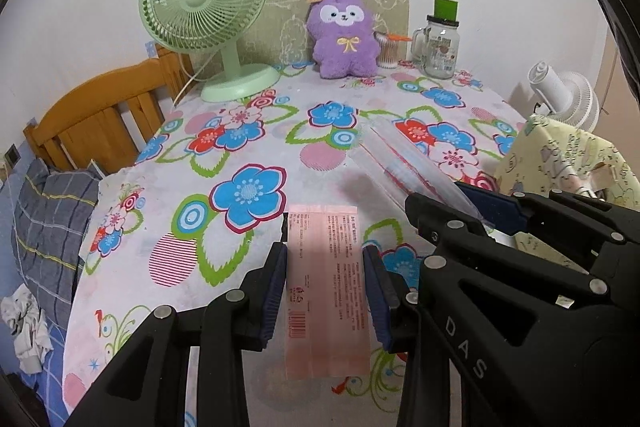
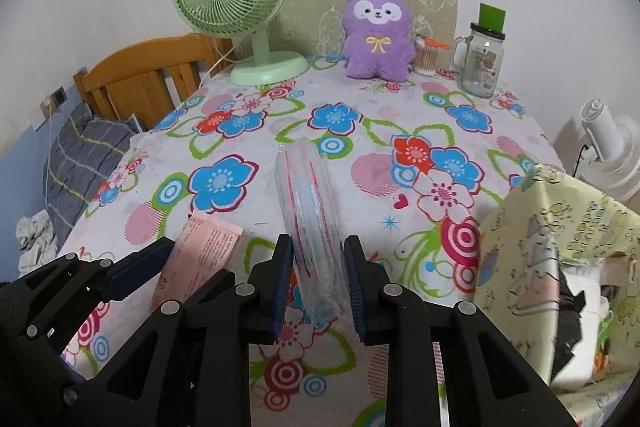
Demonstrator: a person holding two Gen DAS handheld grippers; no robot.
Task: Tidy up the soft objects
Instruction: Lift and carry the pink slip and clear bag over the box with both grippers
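Note:
A flat pink packet point(image 1: 326, 283) sits between the fingers of my left gripper point(image 1: 326, 291), which is shut on its two long edges above the flowered tablecloth point(image 1: 240, 155). The packet also shows in the right wrist view point(image 2: 196, 259), with the left gripper point(image 2: 120, 279) on it. My right gripper point(image 2: 318, 287) is shut on a clear plastic packet point(image 2: 310, 211) with red and blue print, held edge-up. In the left wrist view the clear packet point(image 1: 400, 159) sticks out of the right gripper point(image 1: 464, 205). A purple plush toy point(image 1: 344, 35) sits upright at the table's back.
A green desk fan point(image 1: 208, 15) stands at the back left. A glass jar mug point(image 1: 440, 47) and a cotton swab holder point(image 1: 388, 53) stand at the back right. A yellow patterned fabric bag point(image 2: 560, 259) is at the right edge. A wooden bed frame point(image 1: 92, 123) lies left.

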